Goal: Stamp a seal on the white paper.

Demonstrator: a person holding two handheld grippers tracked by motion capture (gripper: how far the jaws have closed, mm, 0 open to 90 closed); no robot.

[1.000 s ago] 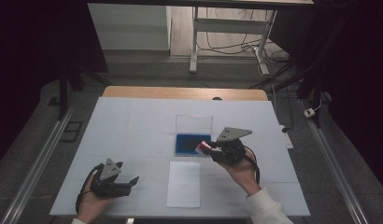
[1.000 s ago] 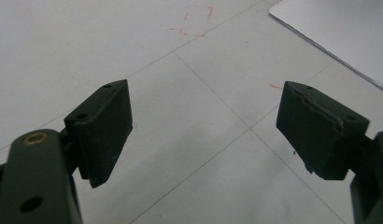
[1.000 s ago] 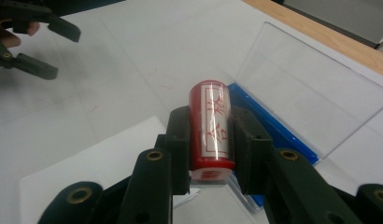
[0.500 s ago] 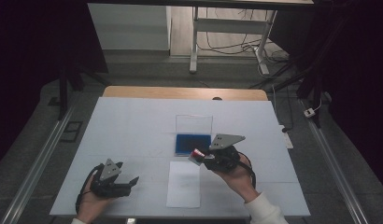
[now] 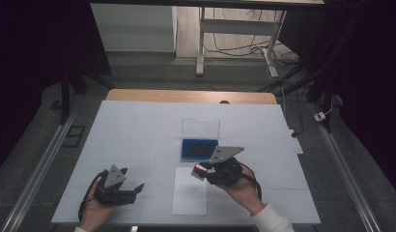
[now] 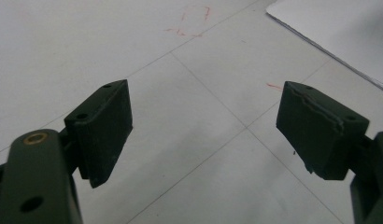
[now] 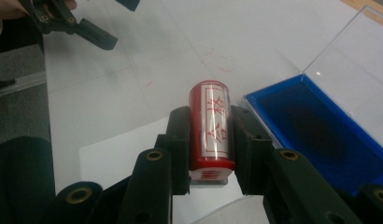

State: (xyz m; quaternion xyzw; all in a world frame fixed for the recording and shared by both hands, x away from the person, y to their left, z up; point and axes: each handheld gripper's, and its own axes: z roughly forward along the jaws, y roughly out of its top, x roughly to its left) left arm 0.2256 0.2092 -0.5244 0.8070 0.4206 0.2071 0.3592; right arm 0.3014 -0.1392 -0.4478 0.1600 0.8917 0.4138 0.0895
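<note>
White table (image 5: pixel 138 130), blue ink pad (image 5: pixel 199 149) beside paper sheet (image 5: pixel 189 200), right tool (image 7: pixel 210 140) clamping red stamp (image 7: pixel 210 128)

Left tool (image 5: pixel 133 190) agape, right tool (image 7: pixel 209 140) clamped.

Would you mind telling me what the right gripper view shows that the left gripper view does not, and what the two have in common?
Only the right gripper view shows the red stamp clamped between its jaws, with the blue ink pad beside it and the left gripper farther off. Only the left gripper view shows that gripper's own jaws spread wide with nothing between them, plus faint red marks on the table. Both show the white table surface and part of the white paper sheet.
</note>
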